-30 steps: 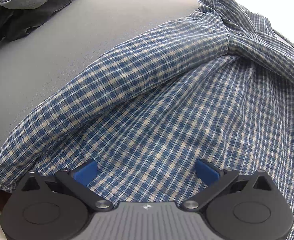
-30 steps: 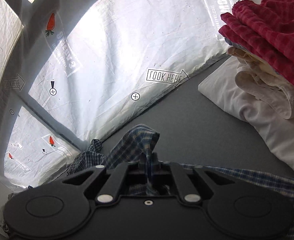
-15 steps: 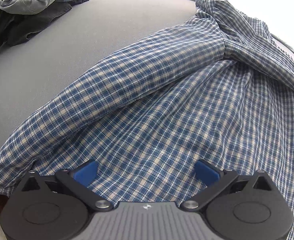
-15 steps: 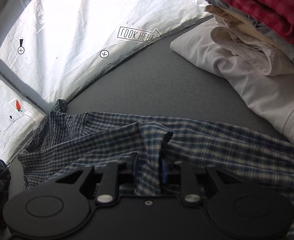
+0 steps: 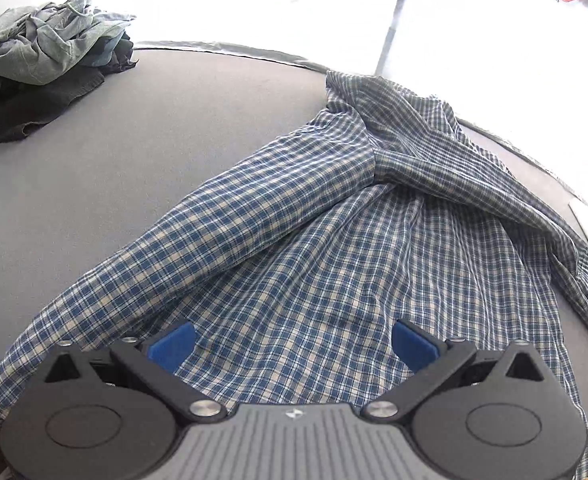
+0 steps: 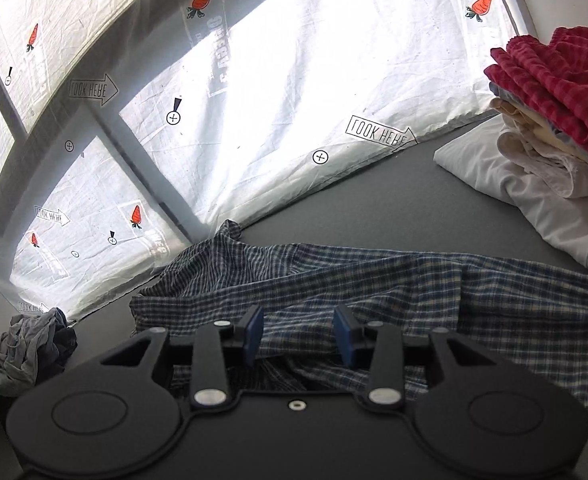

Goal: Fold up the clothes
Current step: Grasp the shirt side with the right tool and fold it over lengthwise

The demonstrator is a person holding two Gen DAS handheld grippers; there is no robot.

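Both tongs spread: left gripper wide over the plaid shirt, right gripper holding nothing above it.

One plaid shirt, two clothes piles

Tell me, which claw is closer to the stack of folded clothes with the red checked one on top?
Right. The right claw sits open over the blue checked shirt, with the stack of folded clothes ahead to its right. The left claw barely sees it.
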